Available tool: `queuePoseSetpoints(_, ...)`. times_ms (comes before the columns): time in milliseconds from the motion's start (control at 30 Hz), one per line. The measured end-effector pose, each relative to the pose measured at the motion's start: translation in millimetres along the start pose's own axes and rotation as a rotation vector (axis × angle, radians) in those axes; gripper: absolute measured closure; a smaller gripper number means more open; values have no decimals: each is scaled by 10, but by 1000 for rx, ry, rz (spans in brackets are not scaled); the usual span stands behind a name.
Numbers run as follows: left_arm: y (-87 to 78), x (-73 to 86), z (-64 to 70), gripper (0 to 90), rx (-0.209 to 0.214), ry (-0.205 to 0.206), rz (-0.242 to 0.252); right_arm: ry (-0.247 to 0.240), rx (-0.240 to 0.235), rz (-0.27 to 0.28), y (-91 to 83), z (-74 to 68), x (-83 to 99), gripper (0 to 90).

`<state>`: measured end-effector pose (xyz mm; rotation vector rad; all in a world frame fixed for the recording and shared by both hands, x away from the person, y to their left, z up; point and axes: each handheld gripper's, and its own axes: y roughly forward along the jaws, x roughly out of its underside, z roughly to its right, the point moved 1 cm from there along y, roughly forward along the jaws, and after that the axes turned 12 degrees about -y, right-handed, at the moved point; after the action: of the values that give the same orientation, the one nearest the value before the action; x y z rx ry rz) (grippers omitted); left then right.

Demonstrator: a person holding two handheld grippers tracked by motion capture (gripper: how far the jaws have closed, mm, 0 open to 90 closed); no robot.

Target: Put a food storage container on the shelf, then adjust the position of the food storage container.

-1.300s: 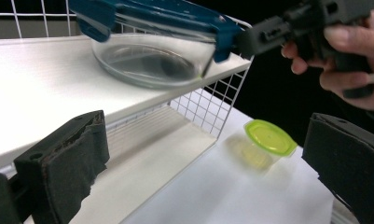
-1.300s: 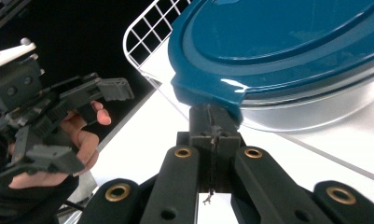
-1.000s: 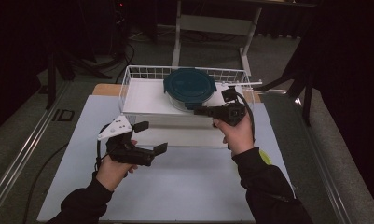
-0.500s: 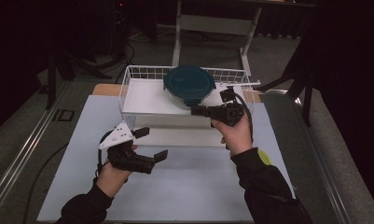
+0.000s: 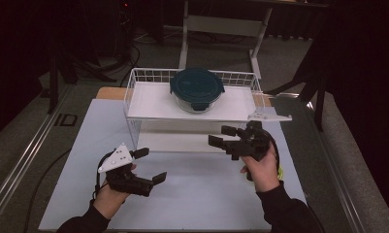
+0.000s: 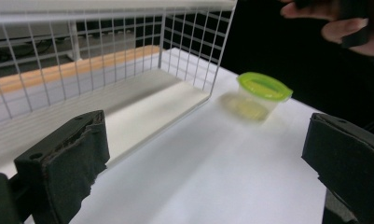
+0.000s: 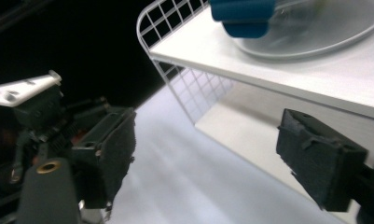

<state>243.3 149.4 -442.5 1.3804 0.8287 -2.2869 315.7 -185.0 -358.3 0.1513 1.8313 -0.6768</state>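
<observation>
A round glass container with a dark teal lid (image 5: 197,89) stands on the top shelf of a white wire rack (image 5: 148,104). In the right gripper view the container (image 7: 310,28) sits high up, its blue lid clip at the shelf edge. My right gripper (image 5: 221,135) hangs open in front of the rack, below the shelf and apart from the container. My left gripper (image 5: 151,165) is open over the white table (image 5: 202,199), holding nothing. A small tub with a green lid (image 6: 261,93) stands on the table beyond the rack's corner.
The rack has a lower white board (image 6: 142,107) and wire mesh sides (image 6: 189,42). In the high view a sliver of the green lid (image 5: 281,171) peeks out by my right hand. My left gripper (image 7: 35,102) appears at the left of the right gripper view. Dark floor surrounds the table.
My right gripper has drawn back from beside the container and dropped below the top shelf. My left gripper has moved nearer to the person. The container has stayed in place.
</observation>
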Motion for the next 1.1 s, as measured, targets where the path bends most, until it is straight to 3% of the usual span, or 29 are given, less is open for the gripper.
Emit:
queuePoseSetpoints(233, -6, 177, -13, 3, 25, 18, 17, -91, 26, 50, -282, -19, 288, 139)
queuePoseSetpoints(333, 0, 258, -17, 2, 41, 23, 9, -94, 44, 12, -389, -23, 391, 134)
queuePoseSetpoints(467, -1, 344, -30, 2, 51, 24, -6, -83, 34, -22, -527, 12, 553, 143)
queuePoseSetpoints(667, -21, 413, -41, 3, 59, 35, -8, -104, 80, -44, -660, 79, 776, 175)
queuePoseSetpoints(700, -26, 415, -42, 3, 62, 36, -3, -92, 90, -44, -682, 97, 824, 193)
queuePoseSetpoints(800, -29, 411, -52, 3, 61, 37, 4, -122, 129, -78, -730, 119, 919, 290)
queuePoseSetpoints(900, -27, 409, -58, 2, 64, 37, 11, -105, 163, -85, -803, 181, 1012, 411)
queuePoseSetpoints(1100, -17, 422, -52, 2, 76, 45, 11, -102, 270, -98, -1021, 340, 1161, 610)
